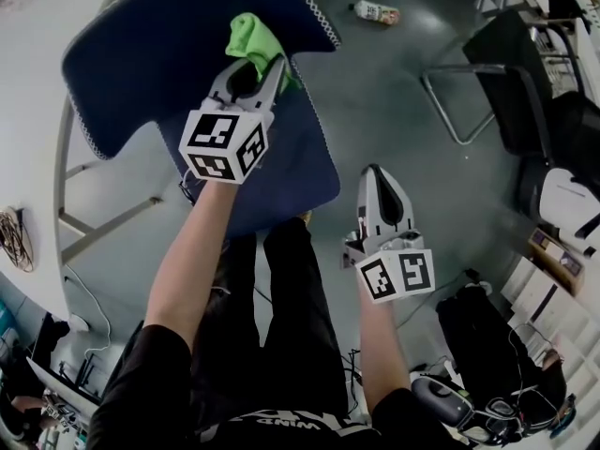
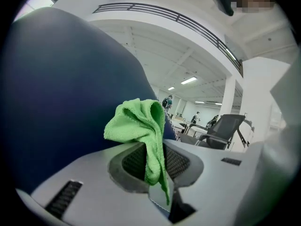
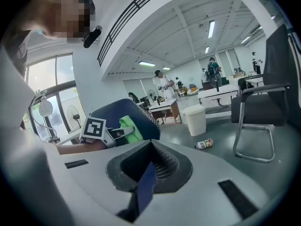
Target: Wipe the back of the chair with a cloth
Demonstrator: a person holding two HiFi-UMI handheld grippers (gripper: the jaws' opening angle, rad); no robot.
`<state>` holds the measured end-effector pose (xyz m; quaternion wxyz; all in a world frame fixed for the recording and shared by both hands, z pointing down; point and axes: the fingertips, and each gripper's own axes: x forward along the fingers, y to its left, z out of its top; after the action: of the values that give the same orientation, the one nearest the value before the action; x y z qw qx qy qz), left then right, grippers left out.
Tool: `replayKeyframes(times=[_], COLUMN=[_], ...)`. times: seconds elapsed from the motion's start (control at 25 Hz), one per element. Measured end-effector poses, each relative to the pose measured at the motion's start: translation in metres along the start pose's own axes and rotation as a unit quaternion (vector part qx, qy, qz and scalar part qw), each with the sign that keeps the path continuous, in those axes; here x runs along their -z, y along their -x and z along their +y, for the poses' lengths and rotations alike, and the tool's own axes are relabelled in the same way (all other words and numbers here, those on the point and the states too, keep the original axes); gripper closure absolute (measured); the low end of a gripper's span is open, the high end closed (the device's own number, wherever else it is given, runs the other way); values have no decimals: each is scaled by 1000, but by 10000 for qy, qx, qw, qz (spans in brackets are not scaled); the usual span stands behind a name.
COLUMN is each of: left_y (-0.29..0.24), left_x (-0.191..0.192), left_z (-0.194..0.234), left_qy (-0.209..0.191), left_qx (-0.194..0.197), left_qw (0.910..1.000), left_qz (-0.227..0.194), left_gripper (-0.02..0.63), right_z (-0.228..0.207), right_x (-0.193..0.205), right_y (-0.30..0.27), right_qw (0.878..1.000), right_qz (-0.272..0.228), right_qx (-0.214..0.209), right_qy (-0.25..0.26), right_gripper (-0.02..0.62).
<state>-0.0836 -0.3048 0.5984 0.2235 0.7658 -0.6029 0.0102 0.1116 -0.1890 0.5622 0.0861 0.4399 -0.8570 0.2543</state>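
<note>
The blue chair's backrest (image 1: 159,45) fills the upper left of the head view, with its seat (image 1: 291,167) below. My left gripper (image 1: 251,71) is shut on a bright green cloth (image 1: 251,37), which lies bunched against the backrest near its right edge. In the left gripper view the cloth (image 2: 136,124) spills out from the left gripper (image 2: 151,154), with the blue backrest (image 2: 61,88) right beside it. My right gripper (image 1: 378,178) hangs shut and empty to the right of the seat, away from the chair. The right gripper view shows the right gripper (image 3: 151,166) with the backrest (image 3: 117,111) and cloth (image 3: 132,128) off to its left.
A small bottle (image 1: 377,11) lies on the grey floor beyond the chair. A black chair with a metal frame (image 1: 506,73) stands at the right. A white table (image 1: 28,111) runs along the left. Dark bags (image 1: 487,336) sit at the lower right. A white bin (image 3: 195,119) stands farther off.
</note>
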Motion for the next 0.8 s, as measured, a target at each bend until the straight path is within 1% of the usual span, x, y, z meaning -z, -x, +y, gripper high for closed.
replayKeyframes(times=[0.08, 0.2, 0.36, 0.44, 0.6, 0.8], left_y=[14, 41, 86, 111, 157, 198], left_x=[-2, -1, 5, 13, 32, 55], left_z=[2, 12, 40, 59, 96, 123], left_qy=[-64, -126, -229, -275, -343, -288], left_qx=[-75, -358, -928, -1302, -2017, -2459], left_qw=[9999, 9992, 9953, 9910, 9788, 9687], left_qz=[-53, -121, -165, -138, -9, 192], left_gripper=[535, 534, 534, 534, 534, 534], right_z=[3, 10, 20, 24, 32, 40], right_x=[1, 2, 1, 3, 7, 11], right_y=[-4, -8, -14, -16, -21, -27], right_qw=[10000, 9999, 9996, 9994, 9989, 9982], right_qz=[4, 7, 7, 19, 65, 116], right_qx=[-53, -147, -273, -341, -456, -571], right_qy=[-2, 11, 48, 73, 96, 117], right_gripper=[598, 598, 598, 598, 598, 598])
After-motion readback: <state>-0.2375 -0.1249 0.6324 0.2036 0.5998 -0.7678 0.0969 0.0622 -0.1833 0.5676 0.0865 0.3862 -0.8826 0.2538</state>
